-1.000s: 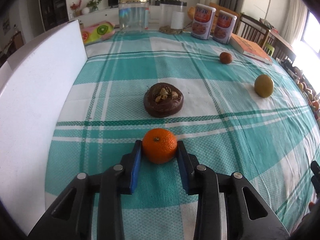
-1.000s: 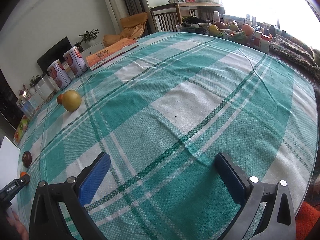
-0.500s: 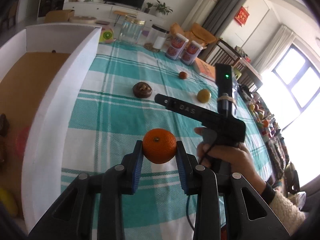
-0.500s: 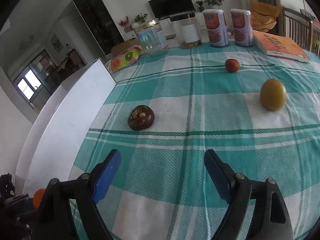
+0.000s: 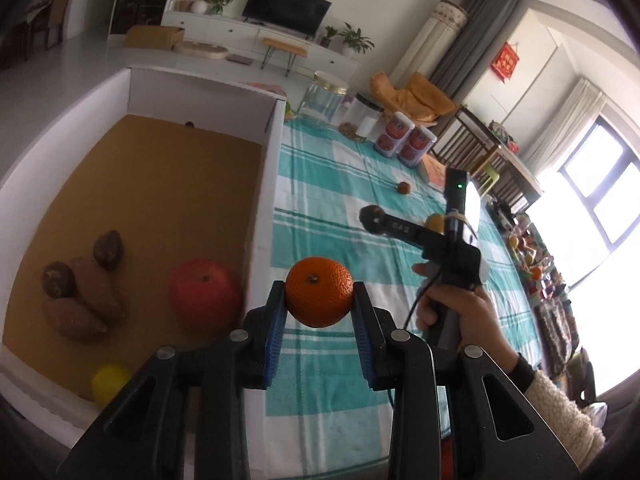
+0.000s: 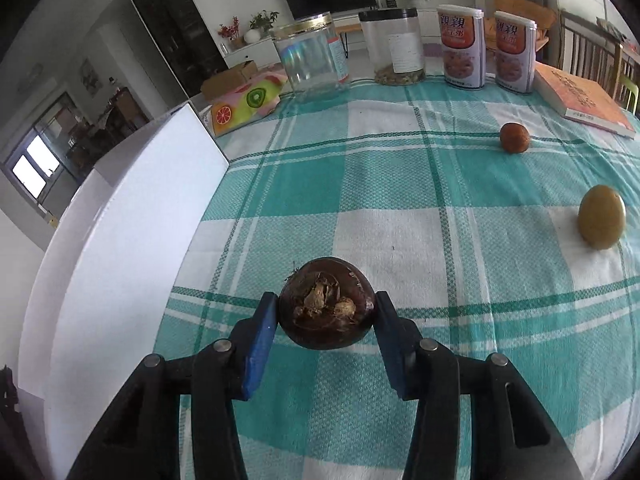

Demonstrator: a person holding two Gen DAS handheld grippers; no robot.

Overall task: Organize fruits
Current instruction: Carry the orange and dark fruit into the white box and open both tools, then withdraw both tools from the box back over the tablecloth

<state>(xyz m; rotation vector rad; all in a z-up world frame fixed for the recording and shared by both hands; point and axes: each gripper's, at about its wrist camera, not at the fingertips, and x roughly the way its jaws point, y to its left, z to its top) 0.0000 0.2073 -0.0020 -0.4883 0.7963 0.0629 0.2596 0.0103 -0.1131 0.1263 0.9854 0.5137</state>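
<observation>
My left gripper (image 5: 319, 293) is shut on an orange tangerine (image 5: 319, 300), held in the air beside the right wall of a white box (image 5: 260, 216). In the box lie a red apple (image 5: 202, 292), sweet potatoes (image 5: 96, 288) and a lemon (image 5: 110, 384). My right gripper (image 6: 326, 309) is low over the checked tablecloth (image 6: 400, 184). Its jaws are closing, and both blue pads touch a dark brown round fruit (image 6: 326, 304) between them. A yellow-green fruit (image 6: 601, 222) and a small reddish-brown fruit (image 6: 515, 138) lie farther right.
The box's white outer wall (image 6: 120, 260) stands just left of the right gripper. At the table's far edge stand two clear jars (image 6: 312, 60), two cans (image 6: 462, 46), a fruit-print packet (image 6: 244, 102) and a book (image 6: 580, 100). A person's hand (image 5: 460, 312) holds the right gripper.
The left gripper rose with the tangerine and shifted toward the box, whose inside now shows. The right gripper swung round to the dark brown fruit and its wide jaws closed onto it.
</observation>
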